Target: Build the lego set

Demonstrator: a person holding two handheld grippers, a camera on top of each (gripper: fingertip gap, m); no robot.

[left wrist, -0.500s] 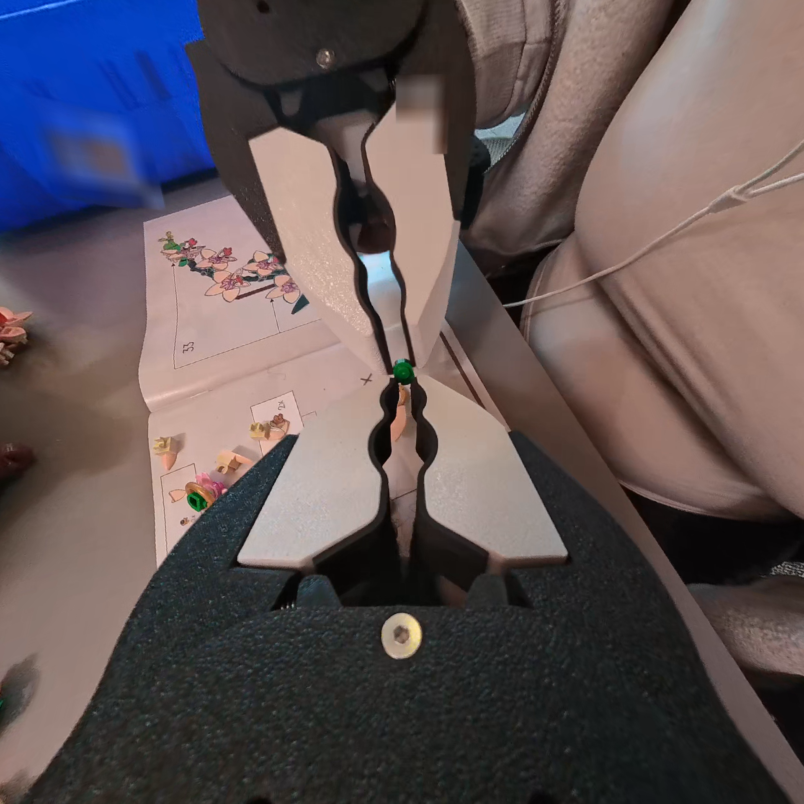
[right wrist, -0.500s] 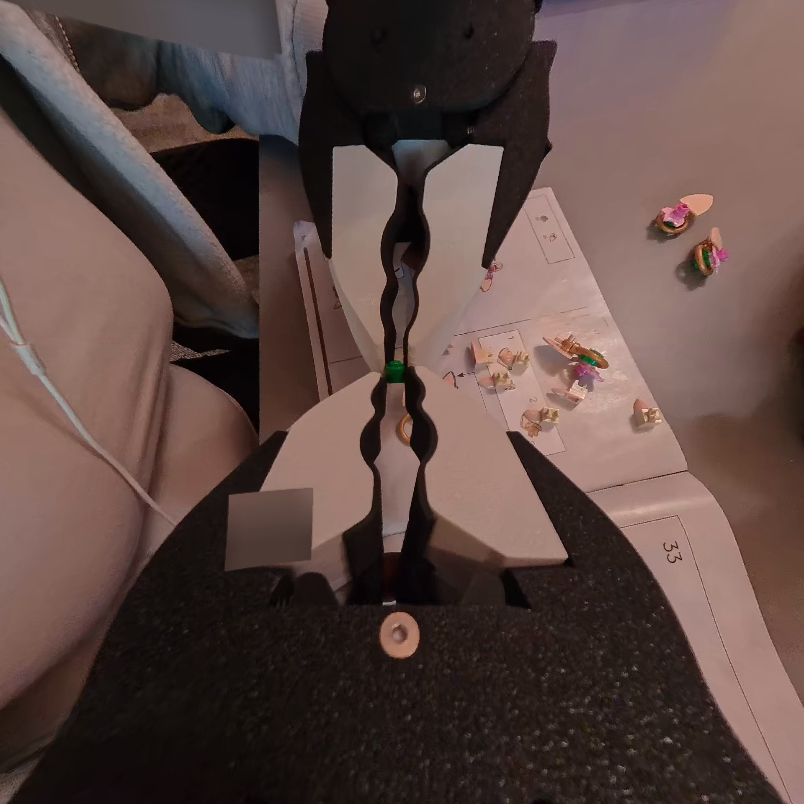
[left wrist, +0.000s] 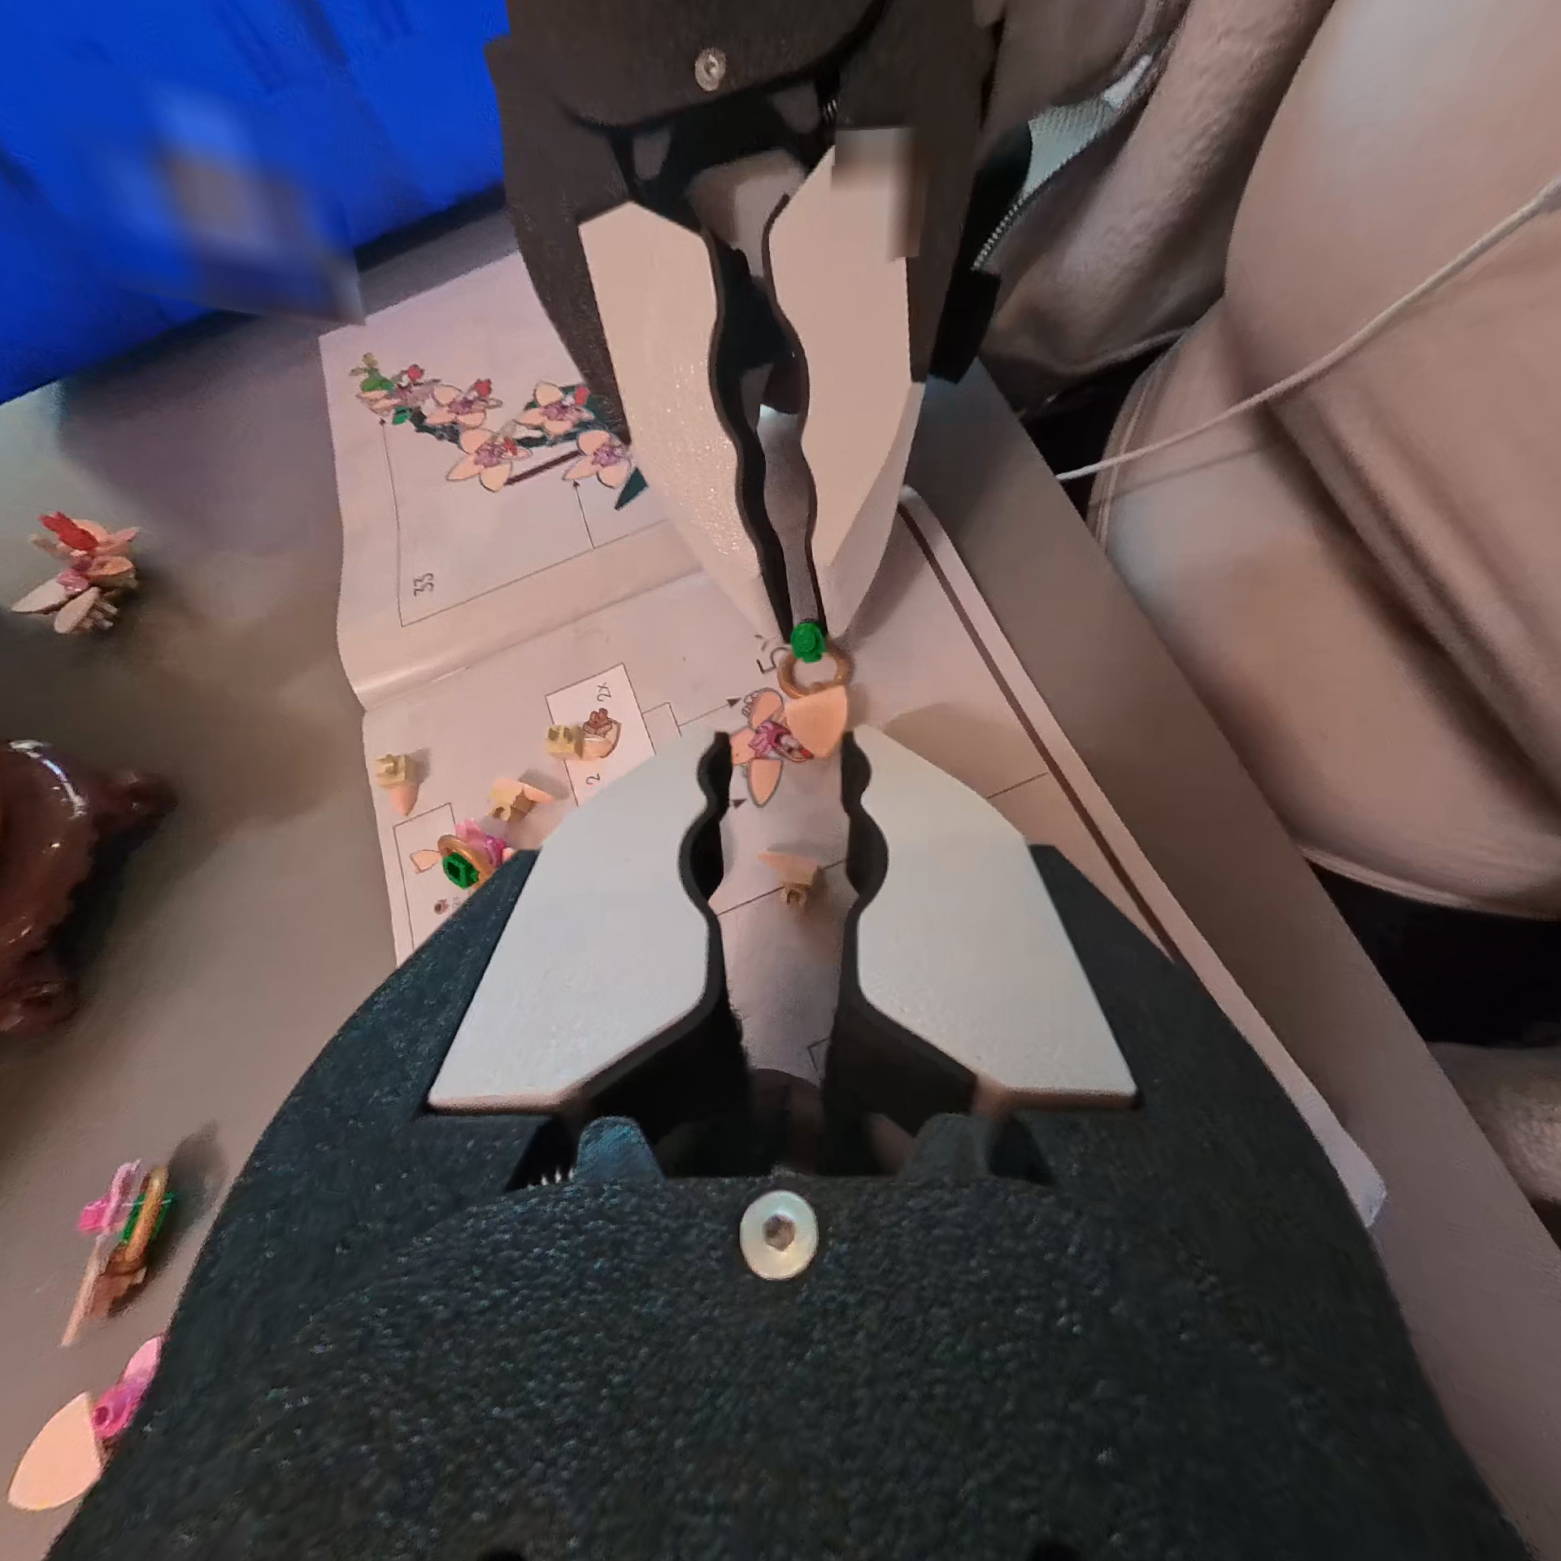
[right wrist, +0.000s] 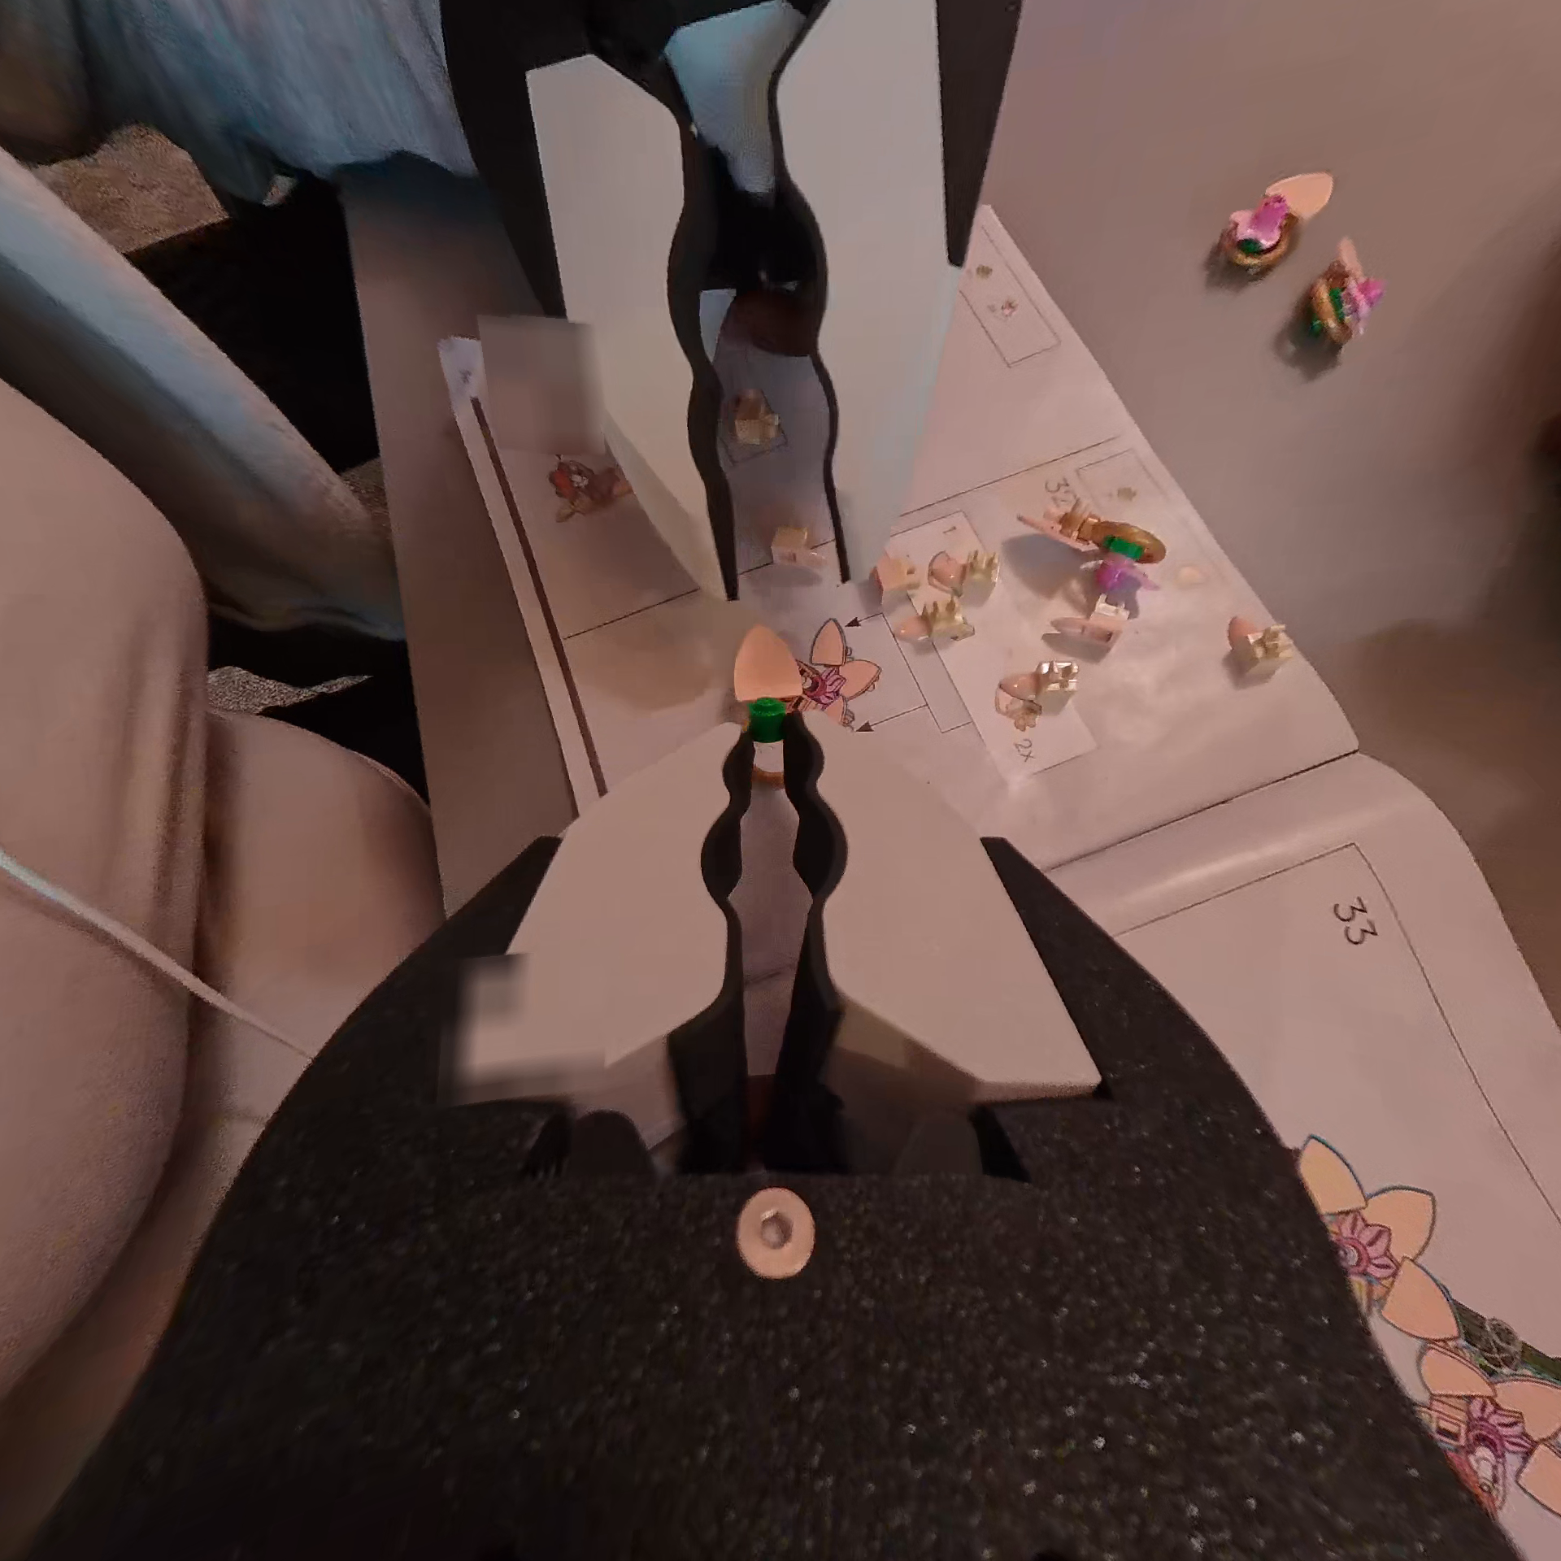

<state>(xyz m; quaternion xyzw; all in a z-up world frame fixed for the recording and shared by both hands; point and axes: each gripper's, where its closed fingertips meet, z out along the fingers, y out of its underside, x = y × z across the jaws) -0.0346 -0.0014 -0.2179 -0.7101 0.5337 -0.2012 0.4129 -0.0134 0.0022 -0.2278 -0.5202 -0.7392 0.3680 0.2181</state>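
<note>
My right gripper (right wrist: 764,733) is shut on a small flower piece: a green stud (right wrist: 765,720) on a gold ring, with a peach petal (right wrist: 764,663) sticking out past the tips. In the left wrist view this gripper (left wrist: 802,629) comes in from above, with the stud (left wrist: 805,639), ring (left wrist: 813,673) and petal (left wrist: 818,709) at its tips. My left gripper (left wrist: 781,747) is open and empty, a short way back from the petal. It shows opposite in the right wrist view (right wrist: 785,583). Both hover over the open instruction booklet (left wrist: 507,608).
Several loose peach and tan petal pieces (right wrist: 938,625) and a part-built flower (right wrist: 1119,549) lie on the booklet (right wrist: 1182,887). Finished small flowers (right wrist: 1267,220) (left wrist: 80,574) and a brown piece (left wrist: 42,887) sit on the table. A blue bin (left wrist: 211,127) stands behind. The table edge (left wrist: 1182,760) borders a person's lap. The grippers are tip to tip, or close to it.
My left gripper has opened, let go of the petal piece and drawn back. The right gripper keeps hold of it, and the petal now hangs free between the two.
</note>
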